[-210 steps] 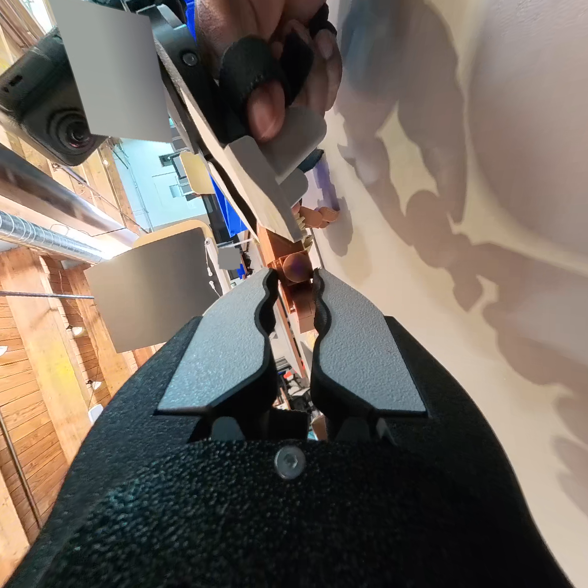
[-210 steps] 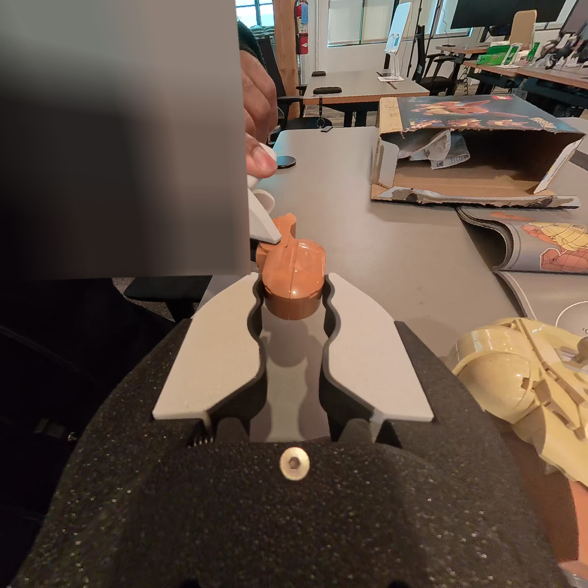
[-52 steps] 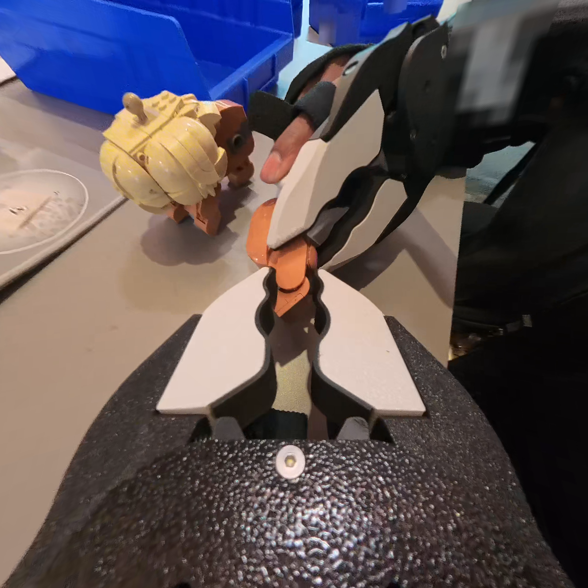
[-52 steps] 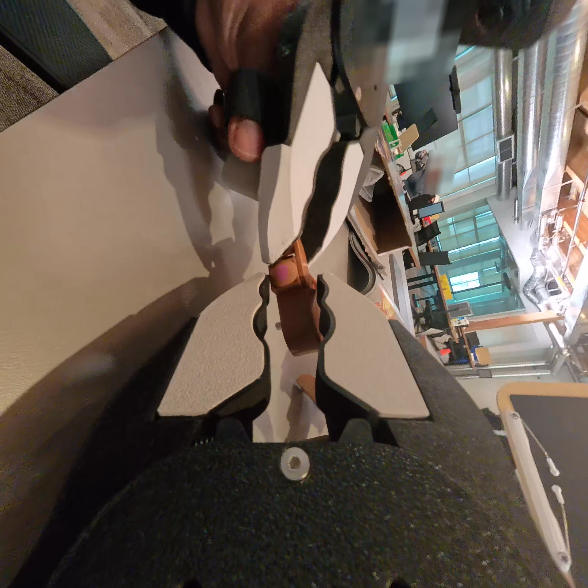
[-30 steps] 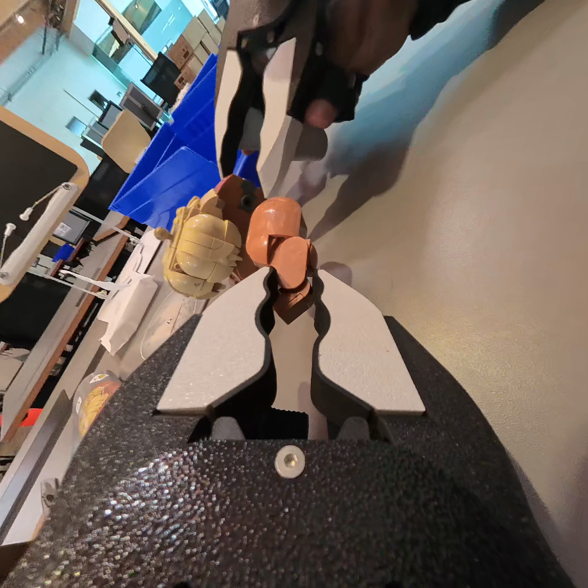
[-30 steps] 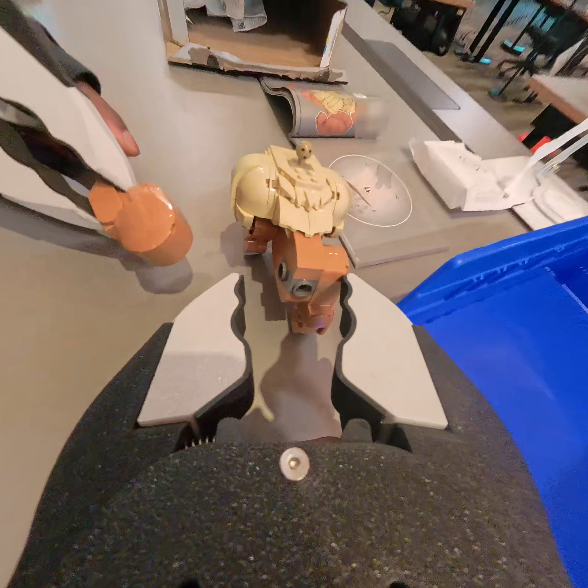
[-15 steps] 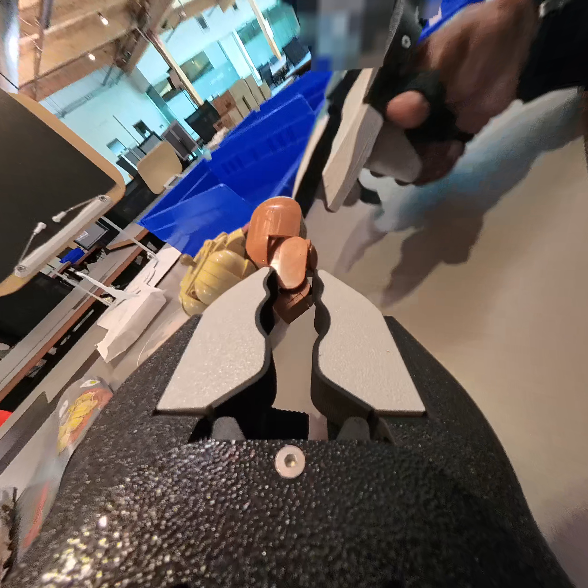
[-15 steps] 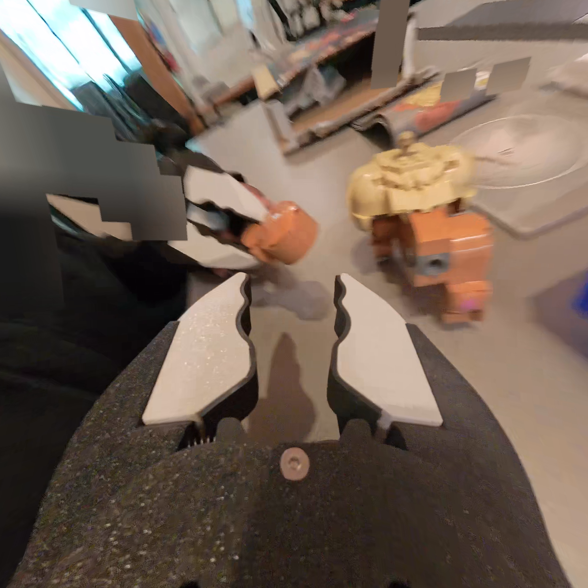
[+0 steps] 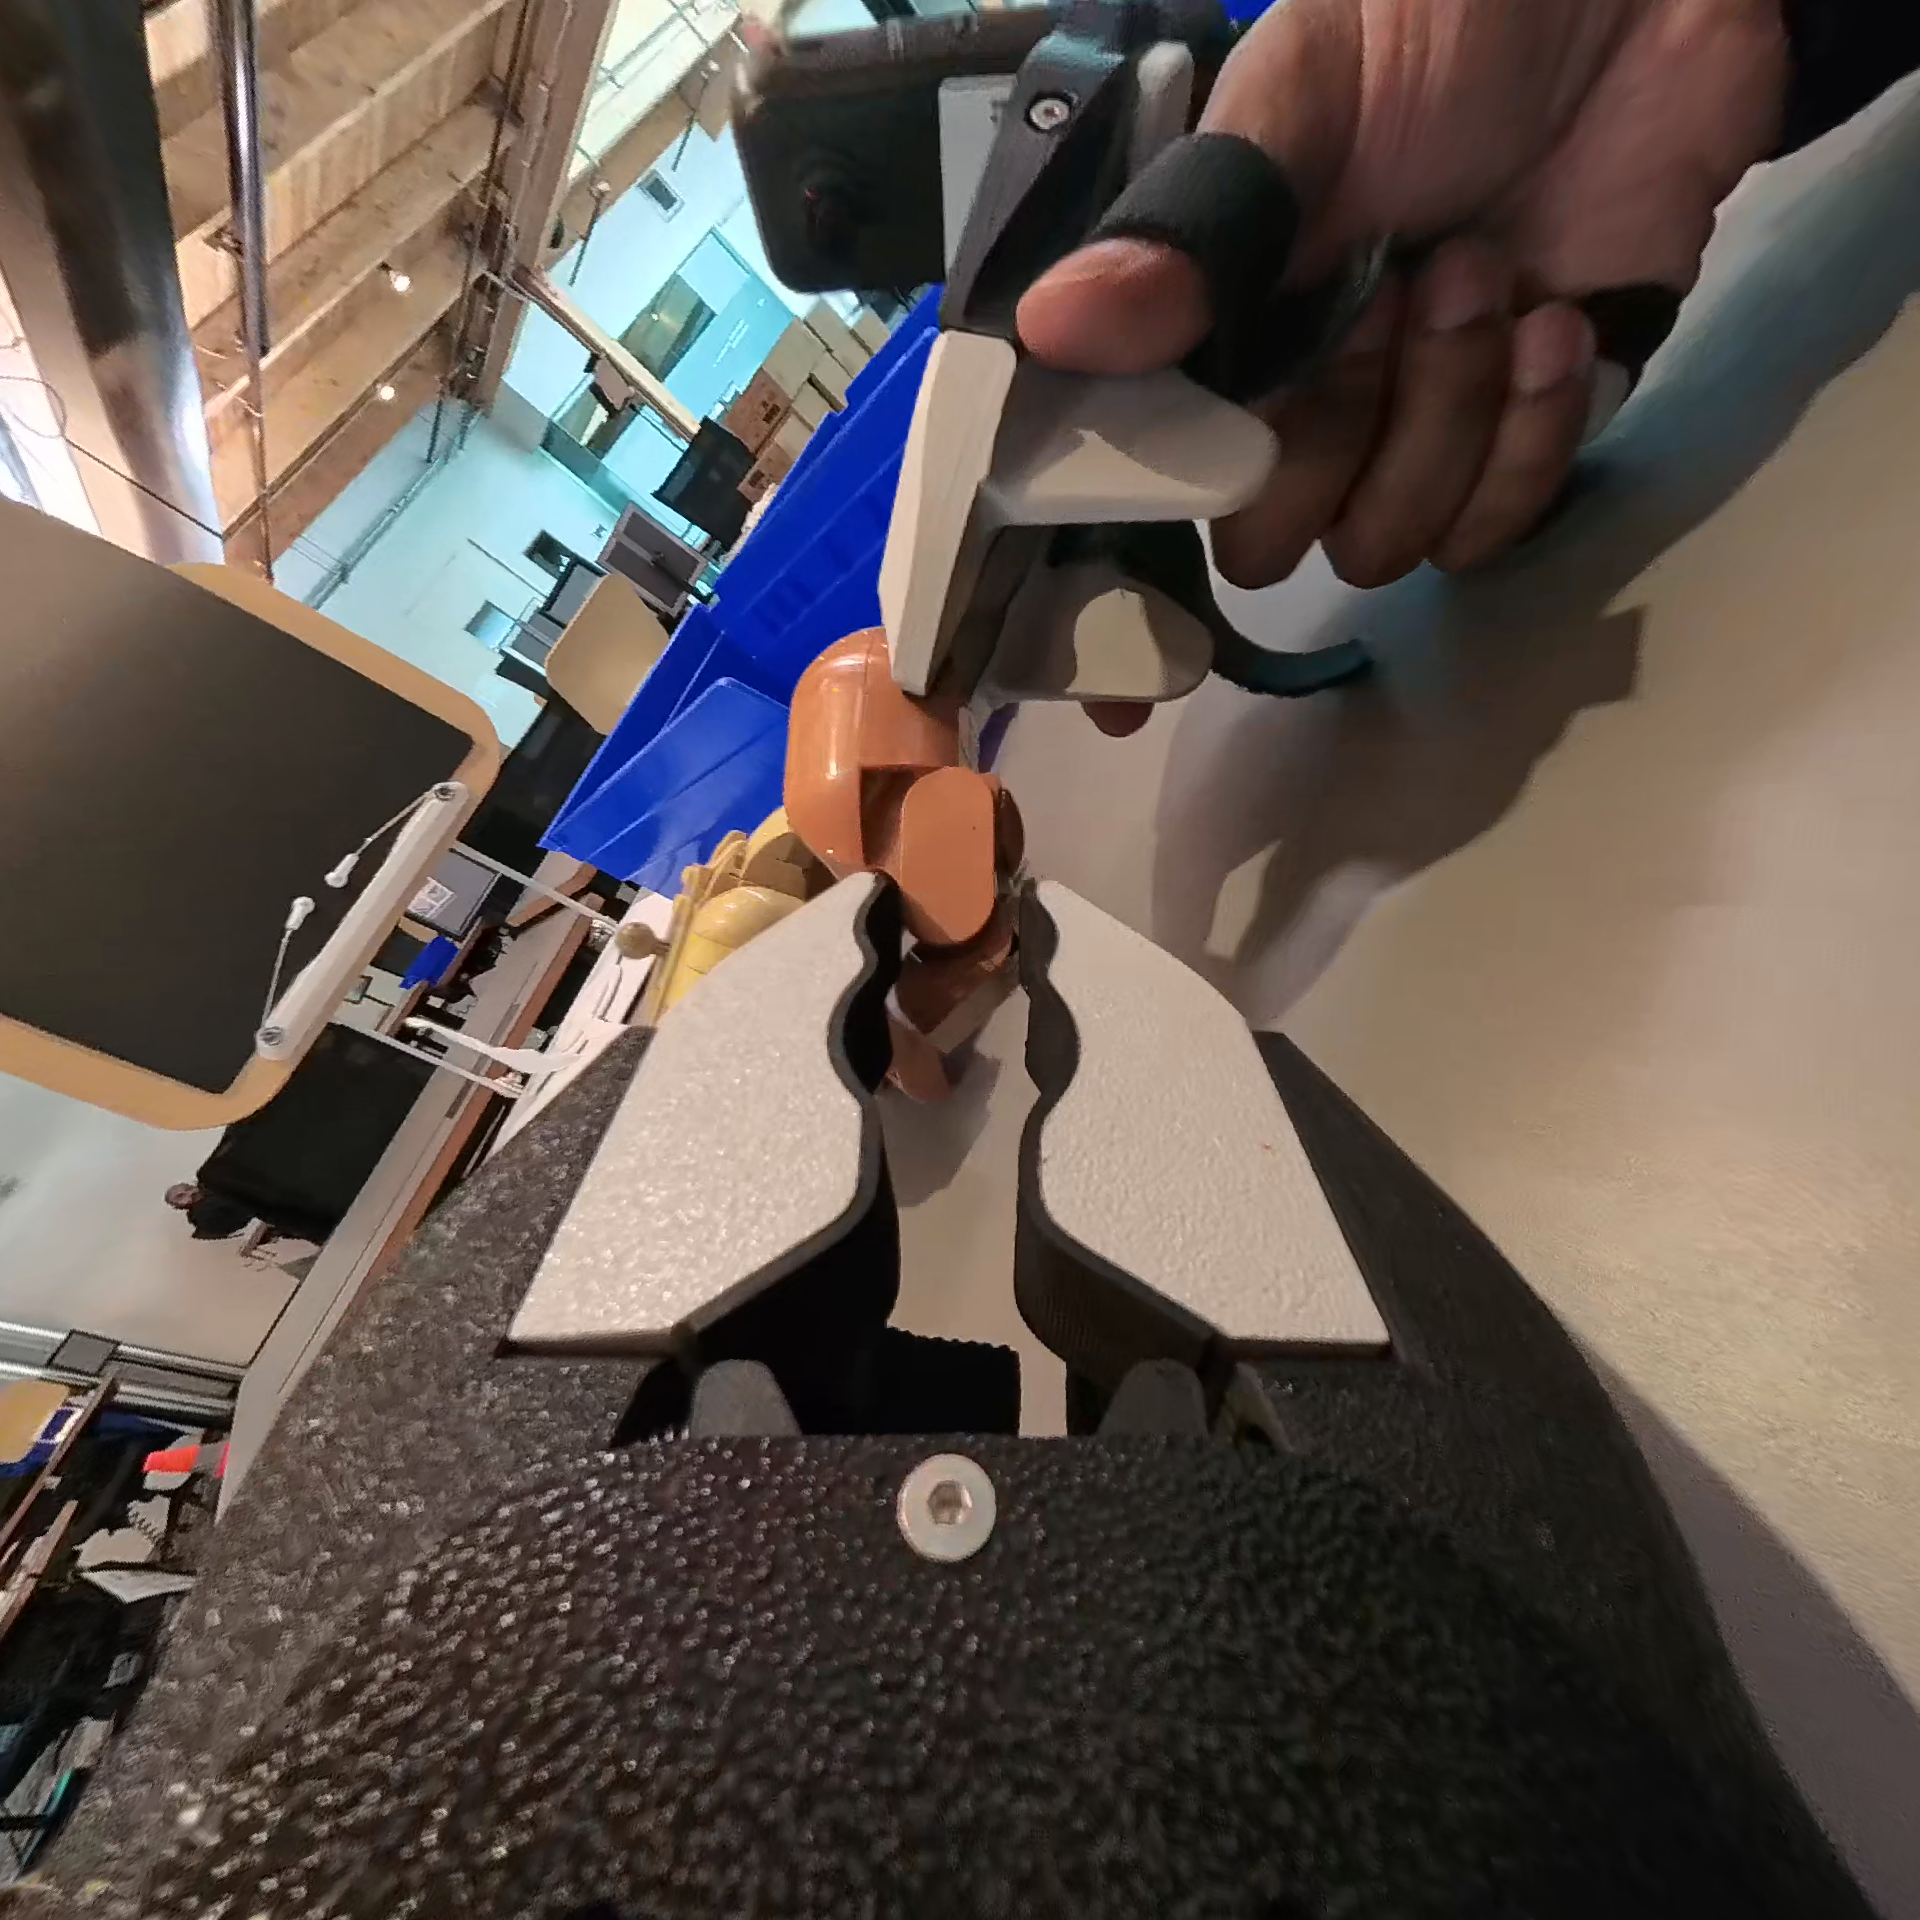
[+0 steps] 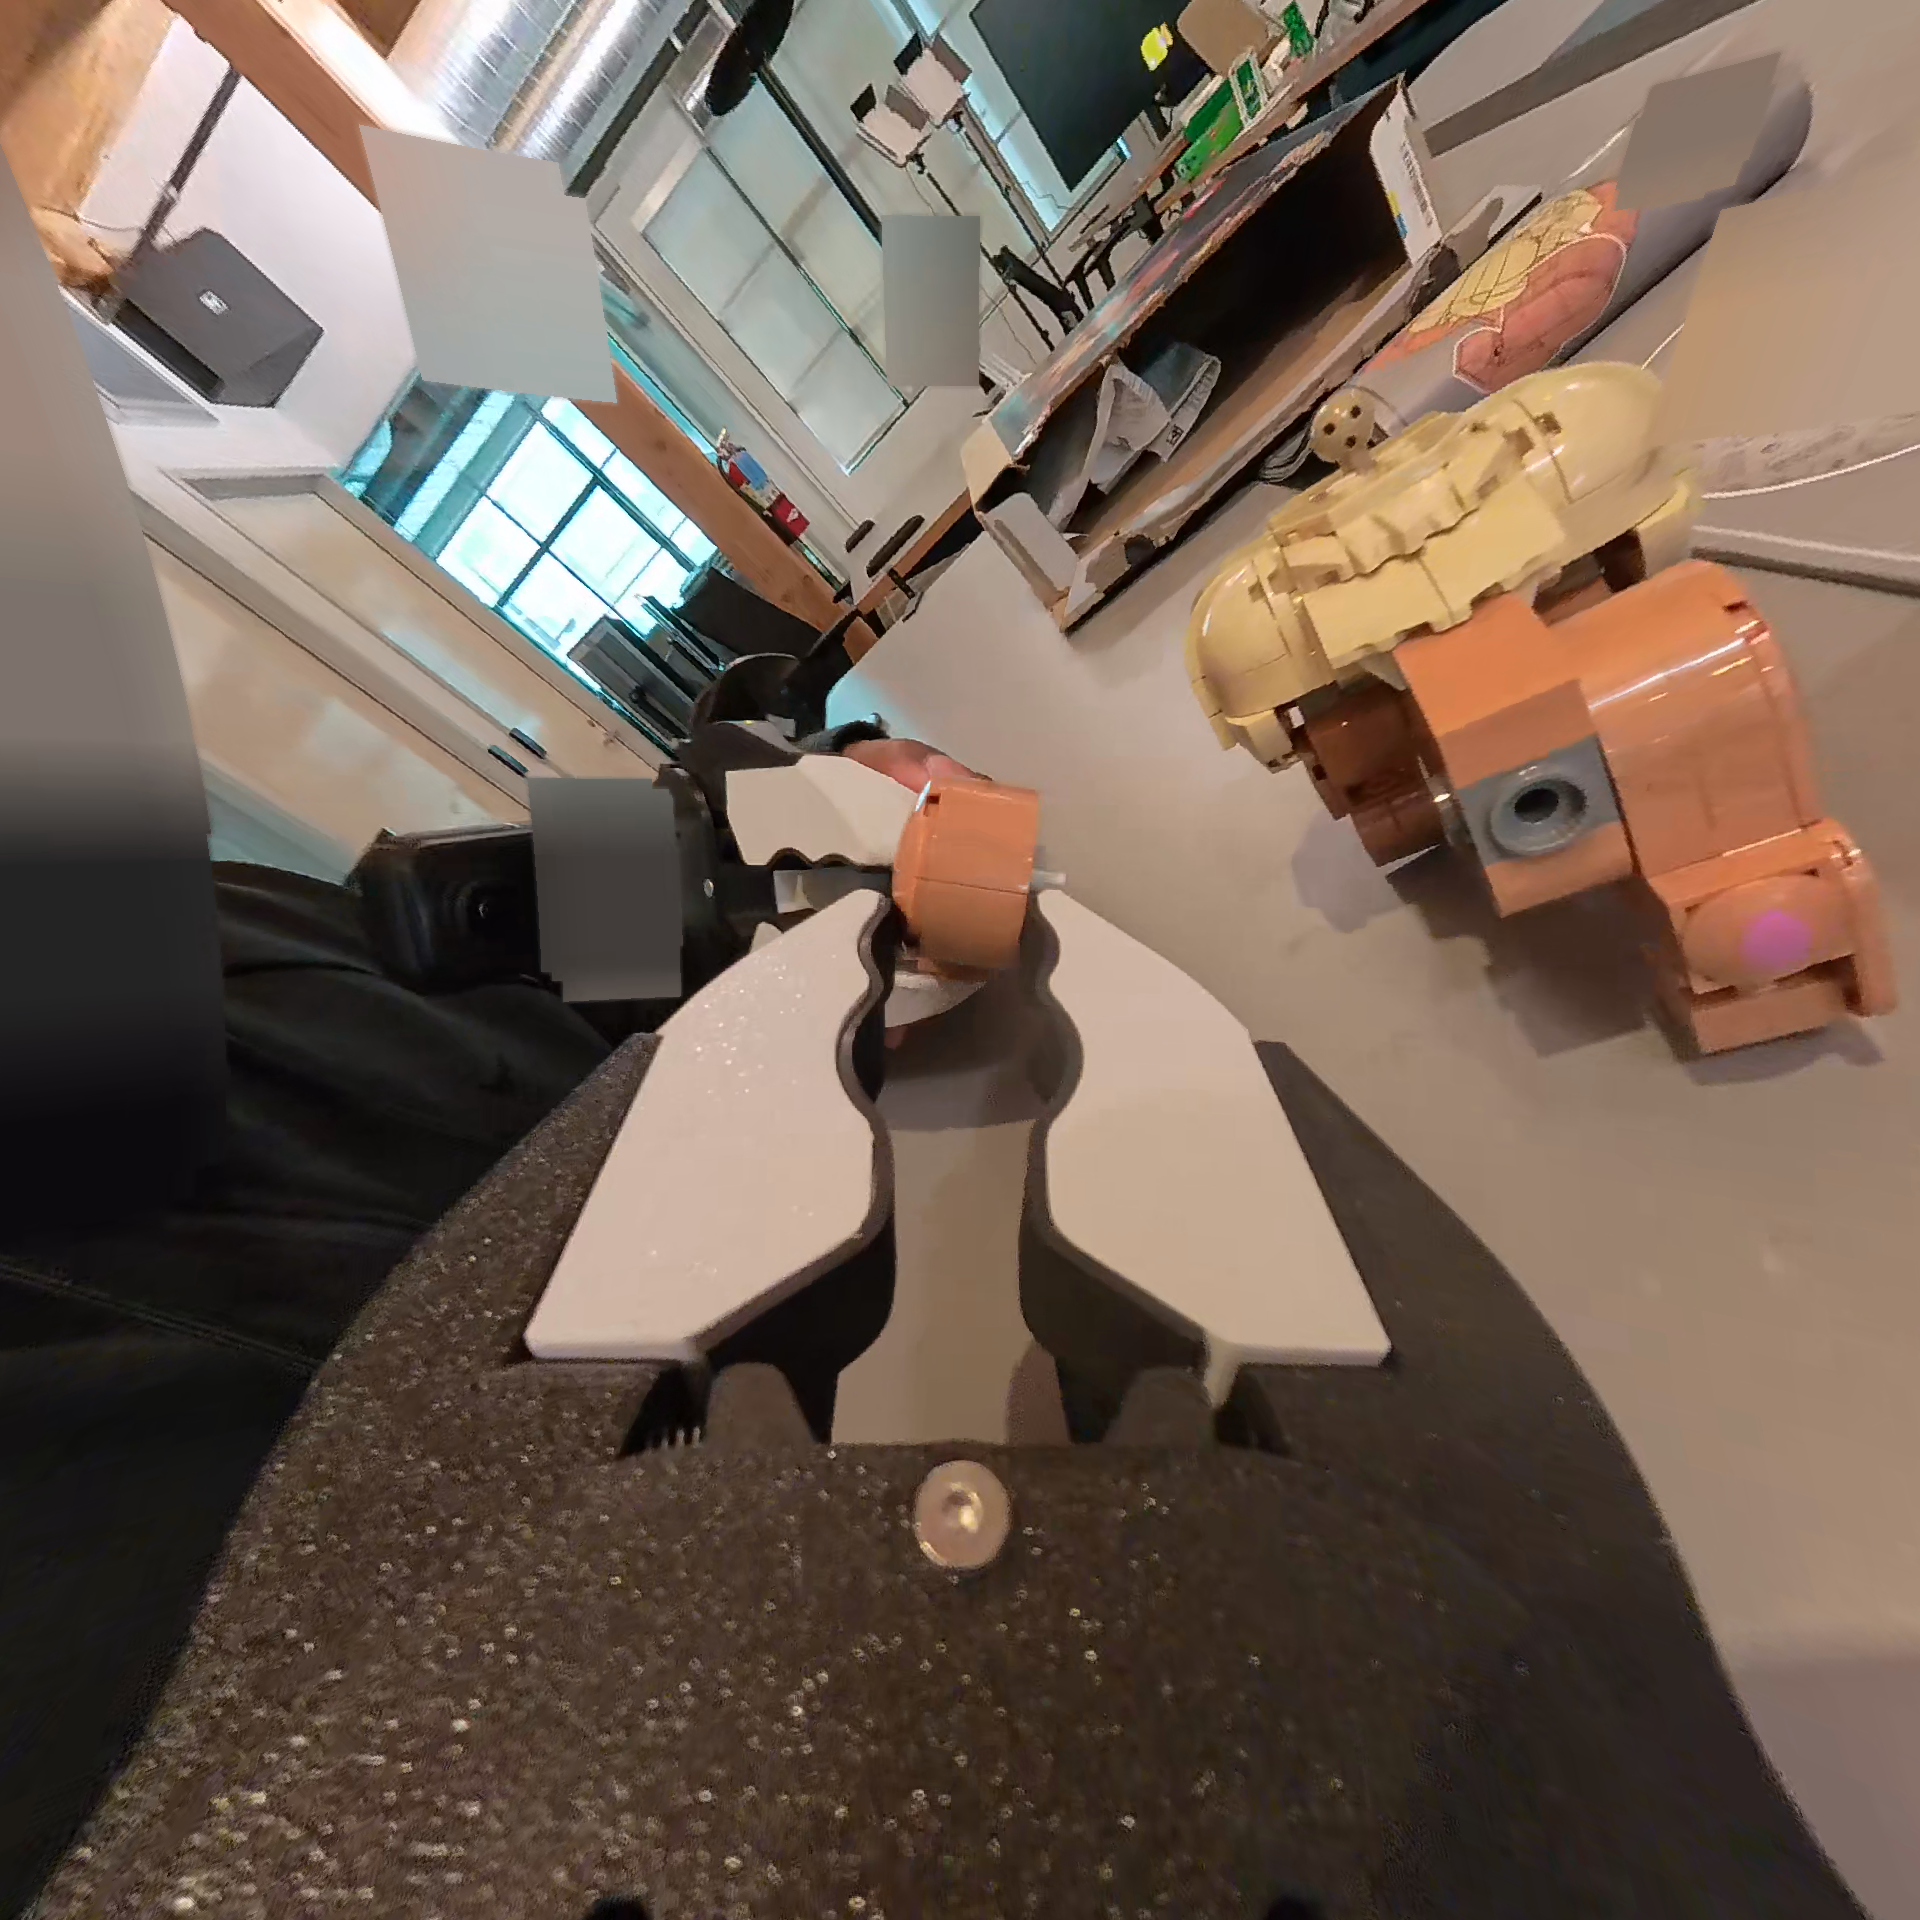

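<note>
One small brown brick piece [image 9: 914, 831], up off the grey worktop [image 9: 1621, 935], squeezed from two ends. Left gripper [image 9: 951, 914] fingers clenched on its narrow end; right gripper [image 10: 956, 935] fingers clenched on its round end. One hand [image 9: 1455, 291] on the right gripper, just above the piece. One bigger brick toy [image 10: 1507, 665], tan on top and brown below, lying on the worktop near the piece, off to its side. One open cardboard box [image 10: 1174, 436] and one booklet [image 10: 1538, 281] beyond the toy. Several blue bins [image 9: 790, 582] behind the piece, too bunched up to count.
</note>
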The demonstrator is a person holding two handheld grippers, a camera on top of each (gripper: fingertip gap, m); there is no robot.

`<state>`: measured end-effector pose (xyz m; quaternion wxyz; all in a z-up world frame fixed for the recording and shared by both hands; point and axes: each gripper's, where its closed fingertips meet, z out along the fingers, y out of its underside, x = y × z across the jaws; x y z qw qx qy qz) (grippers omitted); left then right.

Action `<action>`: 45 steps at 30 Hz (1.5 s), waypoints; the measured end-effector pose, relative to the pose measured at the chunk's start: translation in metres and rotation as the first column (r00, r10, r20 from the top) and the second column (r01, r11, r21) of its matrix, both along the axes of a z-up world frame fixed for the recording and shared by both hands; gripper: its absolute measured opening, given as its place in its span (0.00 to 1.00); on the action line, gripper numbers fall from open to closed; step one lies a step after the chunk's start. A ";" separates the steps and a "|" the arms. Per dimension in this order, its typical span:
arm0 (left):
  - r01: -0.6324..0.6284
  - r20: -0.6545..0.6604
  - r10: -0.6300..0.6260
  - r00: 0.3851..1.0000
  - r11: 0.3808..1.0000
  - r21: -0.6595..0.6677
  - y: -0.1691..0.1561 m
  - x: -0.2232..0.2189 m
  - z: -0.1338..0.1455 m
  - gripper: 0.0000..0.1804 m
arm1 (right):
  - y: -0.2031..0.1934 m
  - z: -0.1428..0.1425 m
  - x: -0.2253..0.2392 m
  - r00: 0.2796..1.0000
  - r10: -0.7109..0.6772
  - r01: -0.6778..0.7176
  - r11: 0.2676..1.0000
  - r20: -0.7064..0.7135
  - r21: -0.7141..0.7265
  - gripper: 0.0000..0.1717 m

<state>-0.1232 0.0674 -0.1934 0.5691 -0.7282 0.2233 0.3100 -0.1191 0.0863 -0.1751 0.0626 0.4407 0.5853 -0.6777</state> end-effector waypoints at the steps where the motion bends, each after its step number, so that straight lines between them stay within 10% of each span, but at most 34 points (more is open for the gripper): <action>1: 0.002 0.002 -0.002 1.000 1.000 -0.012 0.001 0.000 -0.002 0.12 | 0.001 -0.001 -0.001 1.000 -0.001 0.001 1.000 -0.010 0.019 0.13; 7: 0.034 0.010 -0.033 0.999 0.989 -0.141 -0.008 -0.013 -0.013 0.30 | 0.024 -0.010 -0.008 0.994 0.016 0.023 0.936 -0.107 0.351 0.13; 15: 0.117 0.279 -0.058 0.958 0.973 -0.198 0.001 -0.096 0.009 0.57 | 0.029 -0.036 -0.004 0.933 0.348 -0.126 0.555 -0.092 0.822 0.13; 23: 0.453 0.529 -0.263 0.807 0.850 -0.269 0.034 -0.086 -0.014 0.67 | 0.030 -0.037 -0.007 0.890 0.452 -0.251 0.593 -0.058 0.765 0.13; 30: 0.545 0.604 -0.304 0.737 0.795 -0.265 0.053 -0.080 -0.027 0.58 | 0.037 -0.042 -0.009 0.888 0.459 -0.289 0.618 -0.037 0.731 0.13; 45: 0.198 0.582 0.008 0.813 0.936 -0.290 0.041 -0.072 -0.029 0.53 | 0.049 -0.040 -0.008 0.912 0.404 -0.295 0.528 0.070 0.796 0.13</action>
